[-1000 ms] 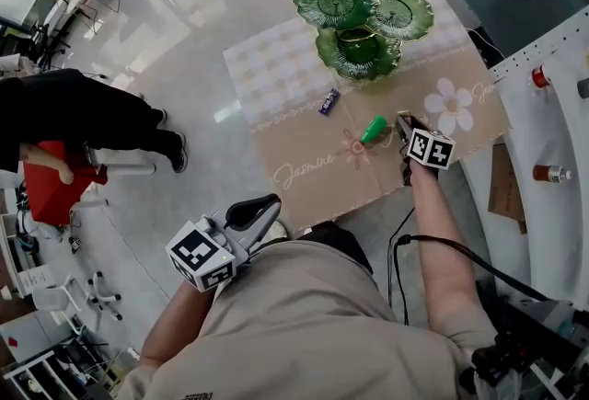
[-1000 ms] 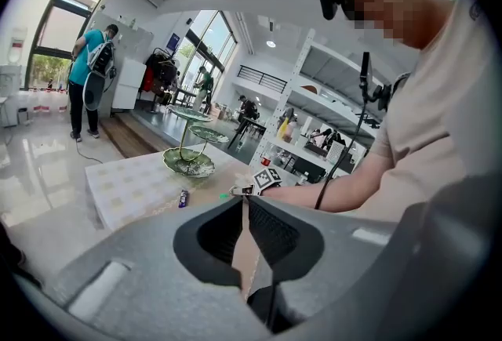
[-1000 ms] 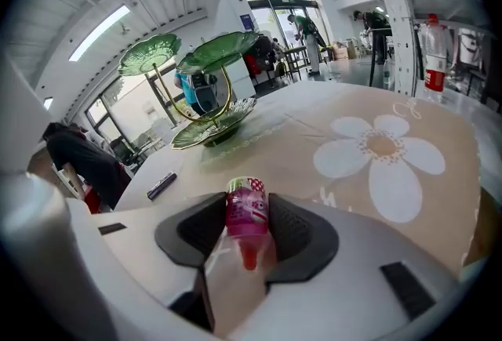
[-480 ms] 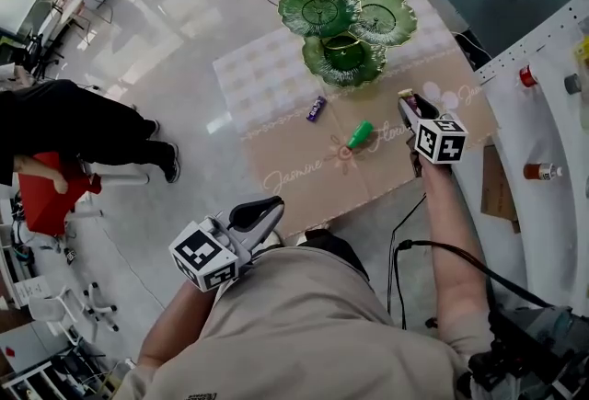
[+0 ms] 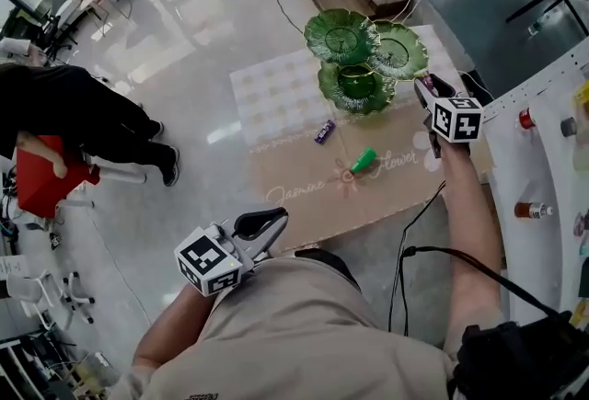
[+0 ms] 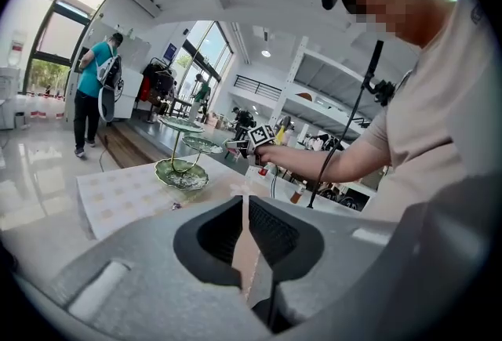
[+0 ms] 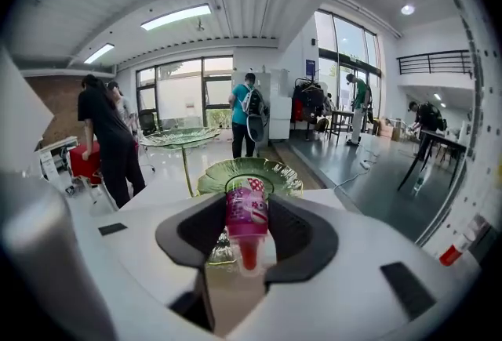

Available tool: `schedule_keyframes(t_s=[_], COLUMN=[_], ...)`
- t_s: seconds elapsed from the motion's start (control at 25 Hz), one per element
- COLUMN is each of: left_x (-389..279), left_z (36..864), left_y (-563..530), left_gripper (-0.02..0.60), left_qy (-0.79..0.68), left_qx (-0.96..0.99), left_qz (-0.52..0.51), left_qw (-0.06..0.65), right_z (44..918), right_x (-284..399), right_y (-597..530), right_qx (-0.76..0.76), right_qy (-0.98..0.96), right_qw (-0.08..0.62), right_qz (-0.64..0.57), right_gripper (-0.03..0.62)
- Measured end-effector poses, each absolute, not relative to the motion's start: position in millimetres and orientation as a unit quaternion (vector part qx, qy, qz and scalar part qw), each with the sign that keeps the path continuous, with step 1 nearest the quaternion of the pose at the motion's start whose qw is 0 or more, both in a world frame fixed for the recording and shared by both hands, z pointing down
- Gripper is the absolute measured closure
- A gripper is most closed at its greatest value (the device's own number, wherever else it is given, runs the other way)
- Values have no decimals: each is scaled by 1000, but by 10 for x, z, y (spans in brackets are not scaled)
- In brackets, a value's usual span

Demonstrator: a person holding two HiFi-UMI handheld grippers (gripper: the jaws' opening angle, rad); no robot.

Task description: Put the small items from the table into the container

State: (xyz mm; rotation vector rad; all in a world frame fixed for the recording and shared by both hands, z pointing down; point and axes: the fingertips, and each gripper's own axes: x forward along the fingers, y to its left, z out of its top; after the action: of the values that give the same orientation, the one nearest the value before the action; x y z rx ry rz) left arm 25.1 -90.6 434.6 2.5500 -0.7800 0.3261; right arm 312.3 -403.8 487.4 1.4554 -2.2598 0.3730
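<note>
A three-tier stand of green leaf-shaped plates (image 5: 359, 49) stands at the far end of the brown-clothed table (image 5: 304, 196). My right gripper (image 5: 425, 87) hangs in the air just right of the stand, shut on a pink snack pouch (image 7: 247, 212) whose red tip points down. In the right gripper view a green plate (image 7: 274, 172) lies straight ahead behind the pouch. A purple candy wrapper (image 5: 324, 131) and a small green item (image 5: 364, 160) lie on the cloth. My left gripper (image 5: 269, 225) stays close to my body off the table's near edge, shut and empty.
A person in black bends over a red box (image 5: 41, 182) on the floor at the left. A white pegboard shelf (image 5: 543, 141) with small bottles runs along the right side. A cable (image 5: 419, 214) hangs off the table's near right edge.
My right gripper has risen off the cloth with the pink pouch and moved toward the green stand, rolling as it went. The left gripper has stayed put.
</note>
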Motion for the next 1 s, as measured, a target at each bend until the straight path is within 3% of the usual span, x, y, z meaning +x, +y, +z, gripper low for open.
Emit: schedule_keyframes(t_s=[0.52,0.8,1.0], left_x=[-146,-325,-359], left_z=[4492,4426,4452], left_y=[-962,-835,-852], left_gripper=[563,563,563], left_qy=[-365,-384,-385], left_qx=[892,881,879], left_qz=[108,108,109], left_qw=[245,254,259], right_z=[5132,5245,5327], right_x=[2949,2809,2788], right_y=[-5217,-5304,-5324], right_qx=[485,462,465], right_qy=[-806,-786,-775], right_qw=[332,409,425], right_qz=[74,45,50], right_gripper=[421,419,418])
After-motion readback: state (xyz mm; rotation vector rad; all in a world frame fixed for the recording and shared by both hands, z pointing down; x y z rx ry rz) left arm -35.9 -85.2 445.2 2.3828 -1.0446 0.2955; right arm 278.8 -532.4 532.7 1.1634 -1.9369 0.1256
